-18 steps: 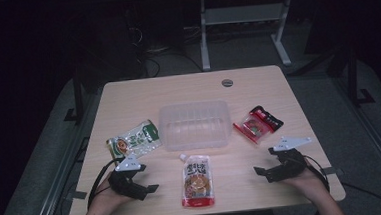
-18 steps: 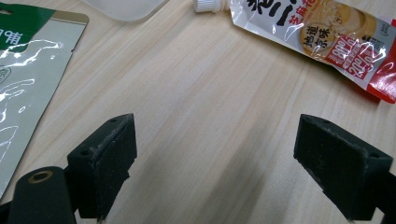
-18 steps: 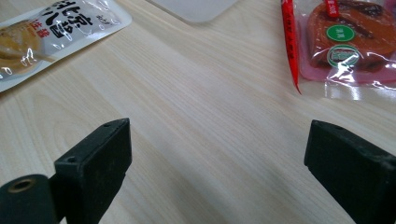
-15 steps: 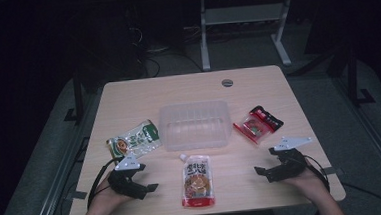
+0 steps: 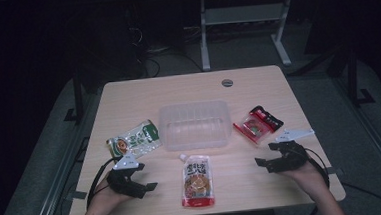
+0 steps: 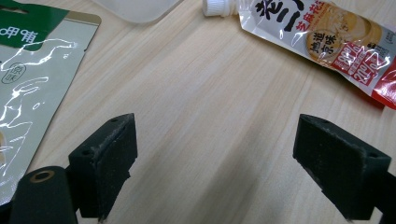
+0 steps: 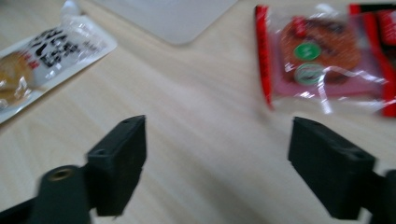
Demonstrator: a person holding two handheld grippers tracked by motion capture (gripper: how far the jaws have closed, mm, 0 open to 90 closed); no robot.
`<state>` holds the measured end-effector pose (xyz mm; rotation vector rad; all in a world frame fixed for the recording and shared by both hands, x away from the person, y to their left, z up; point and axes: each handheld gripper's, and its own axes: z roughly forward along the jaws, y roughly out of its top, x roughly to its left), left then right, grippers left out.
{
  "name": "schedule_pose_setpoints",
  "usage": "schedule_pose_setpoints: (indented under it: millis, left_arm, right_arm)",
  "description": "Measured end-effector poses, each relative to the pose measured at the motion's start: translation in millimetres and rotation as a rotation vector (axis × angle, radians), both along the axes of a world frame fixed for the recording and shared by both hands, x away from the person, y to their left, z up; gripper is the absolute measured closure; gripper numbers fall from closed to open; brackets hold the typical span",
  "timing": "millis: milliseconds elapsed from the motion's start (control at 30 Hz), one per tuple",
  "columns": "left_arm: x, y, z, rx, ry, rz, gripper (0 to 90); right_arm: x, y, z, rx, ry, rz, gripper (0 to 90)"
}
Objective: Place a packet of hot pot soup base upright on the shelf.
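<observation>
A clear plastic tub sits mid-table between a green packet, red packet and spouted pouch

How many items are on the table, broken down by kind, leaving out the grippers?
Snack packets: 2, a green packet and a red packet
Spouted pouches: 1, the white-capped pouch
Clear plastic containers: 1, the container
Total: 4
</observation>
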<state>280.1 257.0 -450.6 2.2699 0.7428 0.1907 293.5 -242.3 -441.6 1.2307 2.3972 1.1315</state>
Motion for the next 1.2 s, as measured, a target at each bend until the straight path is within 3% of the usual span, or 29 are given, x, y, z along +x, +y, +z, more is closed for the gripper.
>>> schedule_pose_setpoints:
  millis: [33,67,133,167,200,233,300,400,500,800,1033,1100,1200]
  left_arm:
    - [0.1,-0.2,0.1,0.002,0.002,0.0,13.4]
    - [0.4,-0.3,0.3,0.0,0.004,0.0,13.5]
    - [0.3,-0.7,0.3,-0.003,0.009,0.003,13.6]
    - [0.3,-0.7,0.3,-0.003,0.009,0.003,13.6]
    - [0.4,-1.0,0.4,-0.003,0.01,0.002,13.6]
    - [0.7,-1.0,0.5,0.0,0.009,-0.001,13.7]
    - [0.6,-1.6,0.4,-0.001,0.009,-0.001,13.7]
    - [0.9,-1.7,0.8,0.005,0.009,-0.004,13.8]
    - [0.7,-2.2,0.7,0.0,0.02,0.002,13.8]
    - [2.1,-1.9,1.2,-0.006,0.017,0.008,14.5]
    - [3.6,-2.1,0.2,0.01,0.016,0.006,14.5]
    - [3.8,-2.4,0.0,0.01,0.017,0.009,14.5]
    - [3.7,-2.5,-0.4,0.002,0.024,0.014,14.5]
  right_arm:
    - [1.1,-0.4,2.8,-0.006,-0.016,-0.009,25.0]
    - [4.0,-2.2,7.4,-0.006,-0.032,-0.031,33.7]
    - [7.8,-3.8,10.5,-0.007,-0.033,-0.05,44.2]
    - [7.8,-3.8,10.5,-0.007,-0.033,-0.05,44.2]
    - [10.4,-4.2,11.5,-0.008,-0.031,-0.055,50.7]
    - [15.7,-4.3,13.6,-0.019,-0.018,-0.051,65.8]
    - [21.8,-3.1,15.4,-0.021,-0.009,-0.038,79.5]
    - [28.9,-1.2,17.3,-0.023,-0.008,-0.022,88.5]
    - [41.8,1.9,19.8,-0.047,-0.021,-0.01,89.8]
    - [83.4,1.1,20.8,-0.05,-0.028,-0.064,90.0]
    - [113.9,-2.9,8.1,-0.032,-0.021,-0.117,90.0]
    - [123.0,-2.1,4.7,-0.06,-0.019,-0.124,90.0]
    - [134.7,-0.1,0.8,-0.054,-0.008,-0.151,90.0]
